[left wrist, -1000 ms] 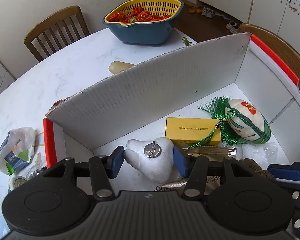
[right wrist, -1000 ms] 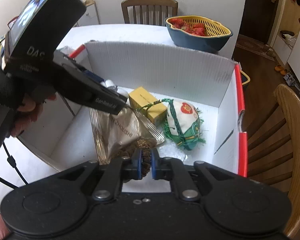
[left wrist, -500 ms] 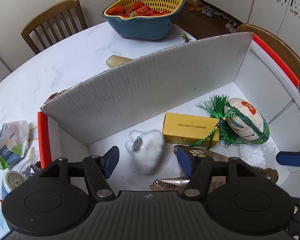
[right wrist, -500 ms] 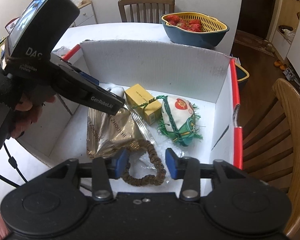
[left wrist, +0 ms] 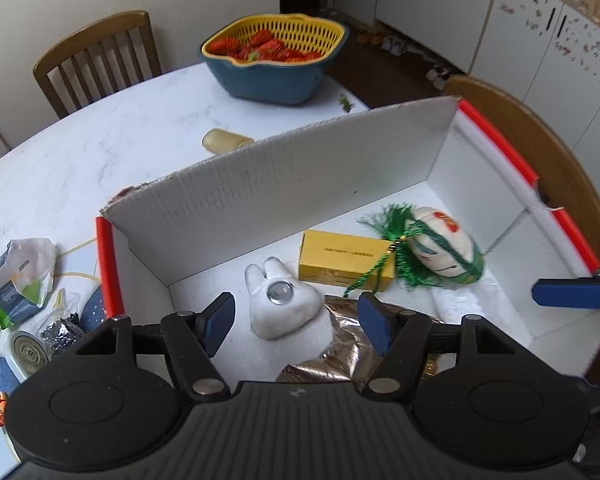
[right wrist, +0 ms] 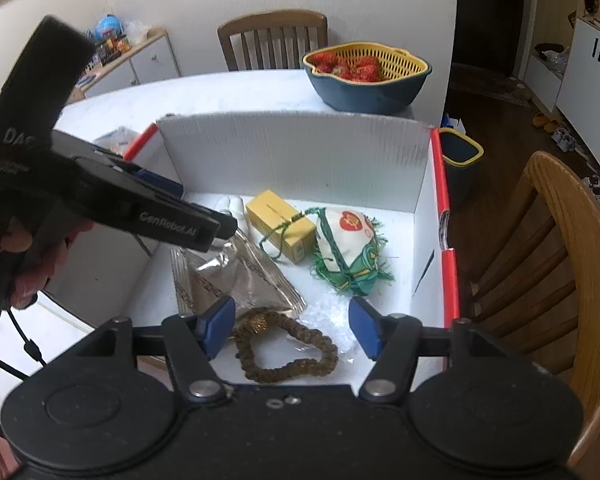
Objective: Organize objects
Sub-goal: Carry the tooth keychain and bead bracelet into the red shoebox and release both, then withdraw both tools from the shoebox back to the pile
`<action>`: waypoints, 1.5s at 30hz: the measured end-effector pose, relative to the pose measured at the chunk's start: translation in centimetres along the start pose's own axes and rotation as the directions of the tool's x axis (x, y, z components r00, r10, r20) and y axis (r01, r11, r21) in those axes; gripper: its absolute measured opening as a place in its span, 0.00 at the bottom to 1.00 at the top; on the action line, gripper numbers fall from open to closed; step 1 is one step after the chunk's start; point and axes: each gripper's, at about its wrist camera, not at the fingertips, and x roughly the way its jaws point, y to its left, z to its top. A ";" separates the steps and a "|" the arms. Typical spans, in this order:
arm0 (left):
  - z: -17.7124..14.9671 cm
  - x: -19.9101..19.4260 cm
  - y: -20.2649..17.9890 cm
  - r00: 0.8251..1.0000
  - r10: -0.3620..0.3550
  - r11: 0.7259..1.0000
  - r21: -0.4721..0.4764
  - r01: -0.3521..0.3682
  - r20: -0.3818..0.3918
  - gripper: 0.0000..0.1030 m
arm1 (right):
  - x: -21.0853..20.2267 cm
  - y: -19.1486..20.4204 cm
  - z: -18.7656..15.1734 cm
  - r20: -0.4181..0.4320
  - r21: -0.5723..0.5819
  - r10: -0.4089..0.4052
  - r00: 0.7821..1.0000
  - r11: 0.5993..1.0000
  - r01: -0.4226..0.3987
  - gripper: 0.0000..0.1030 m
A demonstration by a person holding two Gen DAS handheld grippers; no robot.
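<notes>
Since the left gripper (left wrist: 296, 322) has just been opening and now stands half spread, gripping nothing, the white plush rabbit-shaped toy (left wrist: 283, 300) lies loose below its jaws on the floor of the white corrugated cardboard box (left wrist: 284, 188); a careless lift could snag it. The right gripper (right wrist: 292, 326), likewise just opened and empty, hangs over the brown beaded bracelet (right wrist: 286, 346), risking the same. The box sits on a white marble-patterned table (left wrist: 100, 152) in a kitchen with wooden chairs
</notes>
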 end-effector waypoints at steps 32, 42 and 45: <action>-5.5 -11.4 7.8 0.970 -0.154 0.987 0.064 0.144 0.190 0.80 | -5.0 7.0 0.4 0.186 0.188 -0.069 0.980 0.982 0.033 0.89; -7.3 -13.0 12.9 0.960 -0.176 0.984 0.049 0.169 0.218 0.82 | -4.0 12.1 1.3 0.204 0.200 -0.084 0.975 0.979 0.043 0.94; -7.9 -13.3 14.4 0.959 -0.174 0.985 0.045 0.169 0.224 0.82 | -3.5 13.5 1.6 0.209 0.203 -0.083 0.974 0.978 0.040 0.94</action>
